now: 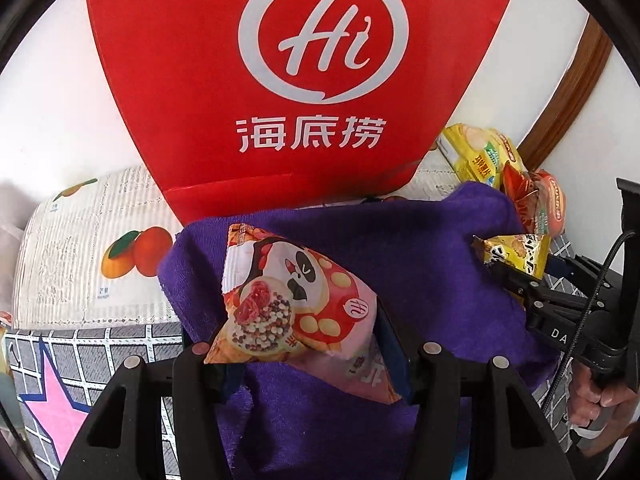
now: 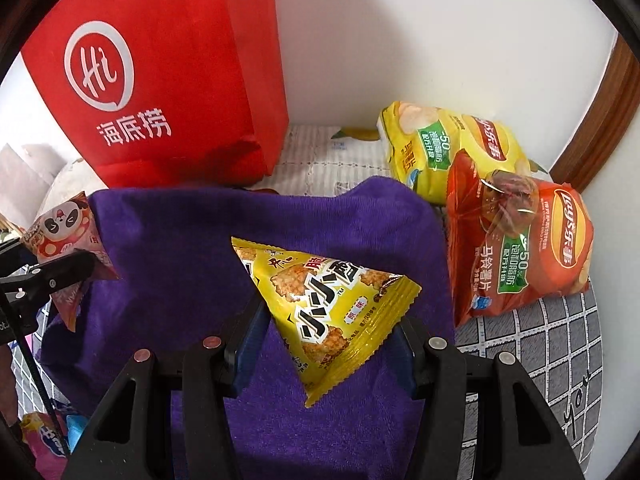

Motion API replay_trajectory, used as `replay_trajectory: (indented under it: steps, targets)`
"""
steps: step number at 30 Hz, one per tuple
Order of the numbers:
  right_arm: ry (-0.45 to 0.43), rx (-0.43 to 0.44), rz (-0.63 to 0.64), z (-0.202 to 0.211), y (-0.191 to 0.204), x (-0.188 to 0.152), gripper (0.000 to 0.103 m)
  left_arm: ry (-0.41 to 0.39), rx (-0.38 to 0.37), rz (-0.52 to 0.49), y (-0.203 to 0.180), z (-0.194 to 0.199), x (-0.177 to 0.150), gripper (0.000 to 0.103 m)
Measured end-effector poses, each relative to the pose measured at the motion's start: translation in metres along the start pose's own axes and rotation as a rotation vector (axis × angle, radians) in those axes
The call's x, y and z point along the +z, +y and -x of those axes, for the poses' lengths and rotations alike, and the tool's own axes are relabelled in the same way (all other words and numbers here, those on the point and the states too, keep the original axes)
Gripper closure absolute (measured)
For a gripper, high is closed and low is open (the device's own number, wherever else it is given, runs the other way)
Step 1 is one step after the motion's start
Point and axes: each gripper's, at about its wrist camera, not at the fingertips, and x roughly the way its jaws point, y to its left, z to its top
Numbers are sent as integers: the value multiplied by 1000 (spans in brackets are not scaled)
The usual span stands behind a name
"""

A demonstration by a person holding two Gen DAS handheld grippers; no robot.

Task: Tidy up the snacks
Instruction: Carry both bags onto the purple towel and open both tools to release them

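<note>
My left gripper (image 1: 304,356) is shut on a pink panda snack packet (image 1: 296,300), held above a purple towel (image 1: 400,248). My right gripper (image 2: 324,340) is shut on a yellow triangular snack packet (image 2: 324,308), also above the purple towel (image 2: 200,240). The right gripper (image 1: 516,276) with its yellow packet (image 1: 516,252) shows at the right of the left wrist view. The left gripper (image 2: 60,276) with its pink packet (image 2: 64,236) shows at the left of the right wrist view. A red paper bag (image 1: 280,80) stands upright behind the towel, its opening out of view; it also shows in the right wrist view (image 2: 168,72).
A yellow chip bag (image 2: 444,144) and an orange chip bag (image 2: 520,240) lie at the right by the white wall, also seen in the left wrist view (image 1: 480,152). A fruit-print cloth (image 1: 100,248) and a grey checked cover (image 2: 540,340) lie under everything. A wooden frame (image 2: 600,120) runs at the far right.
</note>
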Motion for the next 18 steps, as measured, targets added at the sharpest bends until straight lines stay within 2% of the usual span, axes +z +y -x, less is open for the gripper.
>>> replay_trajectory:
  steps: [12, 14, 16, 18]
  targets:
    - [28, -13, -3, -12, -1, 1, 47, 42, -8, 29, 4, -15, -2, 48]
    - [31, -14, 1, -14, -1, 2, 44, 24, -5, 29, 4, -16, -3, 48]
    - [27, -8, -1, -13, -2, 3, 33, 24, -12, 29, 3, -15, -3, 48]
    - [17, 5, -4, -10, -2, 3, 30, 17, -19, 28, 3, -14, -4, 48]
